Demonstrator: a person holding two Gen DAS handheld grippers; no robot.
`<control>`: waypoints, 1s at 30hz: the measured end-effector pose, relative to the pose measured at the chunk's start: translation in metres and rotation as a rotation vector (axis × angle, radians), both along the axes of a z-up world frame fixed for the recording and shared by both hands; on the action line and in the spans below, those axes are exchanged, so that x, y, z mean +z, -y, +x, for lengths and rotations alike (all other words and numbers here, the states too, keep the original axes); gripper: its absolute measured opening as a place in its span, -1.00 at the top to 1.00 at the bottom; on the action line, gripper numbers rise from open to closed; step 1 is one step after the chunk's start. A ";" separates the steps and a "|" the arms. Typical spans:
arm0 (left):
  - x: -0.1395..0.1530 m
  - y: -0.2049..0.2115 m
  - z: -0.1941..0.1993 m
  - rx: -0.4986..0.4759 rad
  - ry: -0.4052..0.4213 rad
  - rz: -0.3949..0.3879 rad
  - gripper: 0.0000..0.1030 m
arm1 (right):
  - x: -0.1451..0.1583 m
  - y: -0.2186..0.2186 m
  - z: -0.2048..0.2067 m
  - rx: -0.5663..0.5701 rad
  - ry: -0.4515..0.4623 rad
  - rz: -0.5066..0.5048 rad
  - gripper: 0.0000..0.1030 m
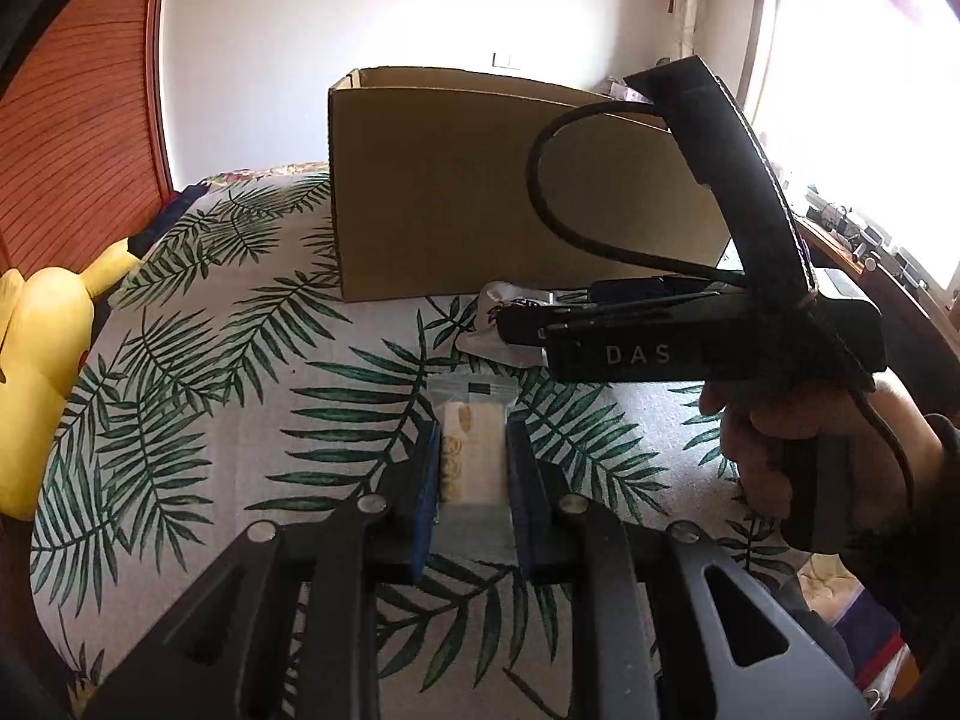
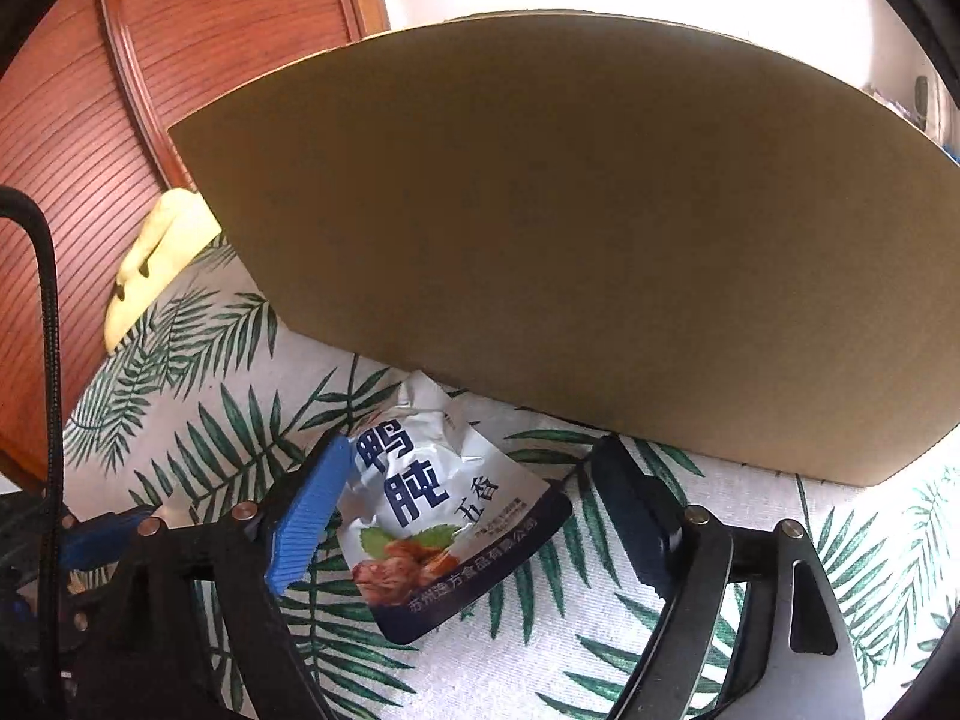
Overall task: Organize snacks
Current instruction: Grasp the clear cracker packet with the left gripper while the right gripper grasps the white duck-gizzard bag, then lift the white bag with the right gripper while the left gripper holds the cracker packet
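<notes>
Right gripper (image 2: 462, 516) standing wide open, straddling the silver snack pouch (image 2: 432, 516) without pressing it: blue left pad just touching or almost touching the pouch's edge, dark right pad well clear of it. Pouch lying flat on the leaf-print cloth (image 2: 198, 420), right at the foot of the cardboard box (image 2: 570, 240), its crumpled top corner reaching the box wall, its long axis running diagonally from that far corner toward the near right, so crossing the jaw line at a slant rather than squarely. Being the nearer hand by far, sitting directly over the pouch. Left gripper (image 1: 471, 456) clenched on a small clear-wrapped biscuit pack (image 1: 471, 450), holding it lengthwise between the blue pads, above the cloth and short of the box. Seen from the left wrist, pouch mostly hidden behind the right tool, only a white crumpled bit showing. Box interior hidden in both views, so contents not tellable. Yellow plush toy (image 1: 42, 372) lying at the left edge, partly cut off. Window side blown out by glare.
</notes>
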State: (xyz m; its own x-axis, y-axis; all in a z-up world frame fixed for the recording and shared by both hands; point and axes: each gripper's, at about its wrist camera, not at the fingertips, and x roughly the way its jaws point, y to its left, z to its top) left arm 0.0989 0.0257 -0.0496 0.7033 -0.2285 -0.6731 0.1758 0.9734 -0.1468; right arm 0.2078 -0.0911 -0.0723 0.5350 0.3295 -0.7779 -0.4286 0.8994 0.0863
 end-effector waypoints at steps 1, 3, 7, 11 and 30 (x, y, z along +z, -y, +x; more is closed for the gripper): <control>0.000 -0.001 -0.001 0.003 -0.001 -0.001 0.64 | -0.001 -0.003 0.000 0.008 0.000 -0.008 -0.63; -0.001 -0.003 0.000 0.006 -0.004 -0.003 0.64 | -0.001 -0.007 -0.002 0.028 0.005 -0.028 -0.60; -0.001 -0.007 -0.002 0.014 -0.004 -0.008 0.64 | -0.003 -0.016 -0.010 0.076 0.019 -0.071 -0.45; 0.000 -0.009 -0.002 0.020 -0.001 -0.014 0.64 | -0.005 -0.020 -0.020 0.107 0.046 -0.113 -0.27; 0.003 -0.006 -0.007 0.012 0.006 -0.029 0.64 | 0.009 -0.004 -0.054 0.162 0.080 -0.090 0.19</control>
